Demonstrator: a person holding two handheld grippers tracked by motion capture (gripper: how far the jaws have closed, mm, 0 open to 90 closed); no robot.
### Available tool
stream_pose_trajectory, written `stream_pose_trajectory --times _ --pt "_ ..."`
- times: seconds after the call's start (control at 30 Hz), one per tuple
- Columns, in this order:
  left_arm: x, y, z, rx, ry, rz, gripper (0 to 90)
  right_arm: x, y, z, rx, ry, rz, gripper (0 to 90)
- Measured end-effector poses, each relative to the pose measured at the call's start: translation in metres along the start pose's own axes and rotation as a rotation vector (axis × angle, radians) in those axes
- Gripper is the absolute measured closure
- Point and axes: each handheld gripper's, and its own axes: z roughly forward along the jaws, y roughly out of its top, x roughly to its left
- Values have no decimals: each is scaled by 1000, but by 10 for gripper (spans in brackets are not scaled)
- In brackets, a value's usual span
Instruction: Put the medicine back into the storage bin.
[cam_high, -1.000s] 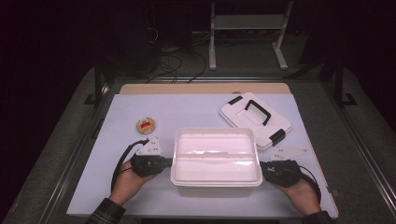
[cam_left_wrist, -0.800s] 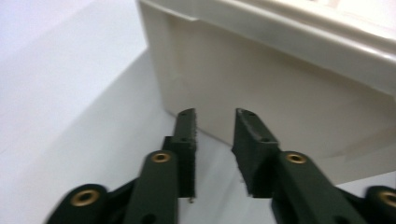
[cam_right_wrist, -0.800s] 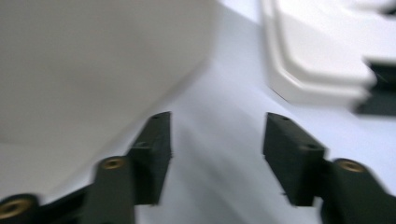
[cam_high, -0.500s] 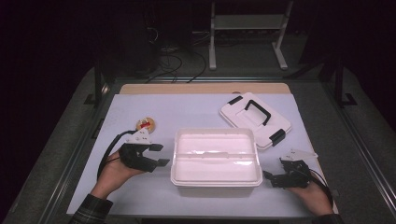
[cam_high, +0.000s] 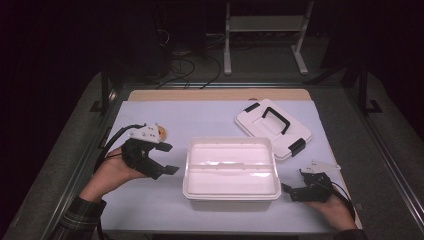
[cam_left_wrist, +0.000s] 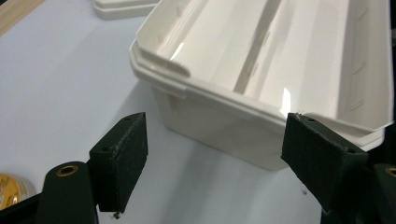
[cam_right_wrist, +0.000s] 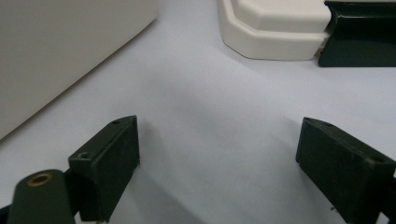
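White rectangular plastic bin (cam_high: 231, 167) sat mid-worktop near the front edge; my left hand-held gripper (cam_high: 168, 159) and right hand-held gripper (cam_high: 285, 189) flanked it, jaws just opened, gripping nothing.

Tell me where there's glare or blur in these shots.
High view: dark surroundings, the white container washed out. Left gripper view: bright streaks of glare inside the container, black jaws soft. Right gripper view: no glare, lid slightly blurred.

White box (cam_high: 231, 170), plaid sleeve (cam_high: 77, 220).
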Motion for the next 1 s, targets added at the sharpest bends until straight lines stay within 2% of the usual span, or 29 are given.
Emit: stream_pose_trajectory --times 0.43,0.53,0.57,0.6,0.63,0.67,0.77,1.0 --pt "-12 41 10 64 -38 119 191 0 0 0 0 1 0 128" --pt "-15 54 18 84 -55 152 214 0 0 0 0 1 0 128" --pt "-15 54 18 84 -55 152 225 0 0 0 0 1 0 128" --pt "-17 61 23 99 -65 173 230 0 0 0 0 1 0 128" --pt "-17 61 23 99 -65 173 237 0 0 0 0 1 0 128" --pt "-19 69 28 117 -76 189 254 0 0 0 -1 1 0 128" --pt "-21 78 36 134 -83 195 281 0 0 0 -1 1 0 128" --pt "-27 98 59 197 -115 241 366 0 0 0 -1 1 2 128"
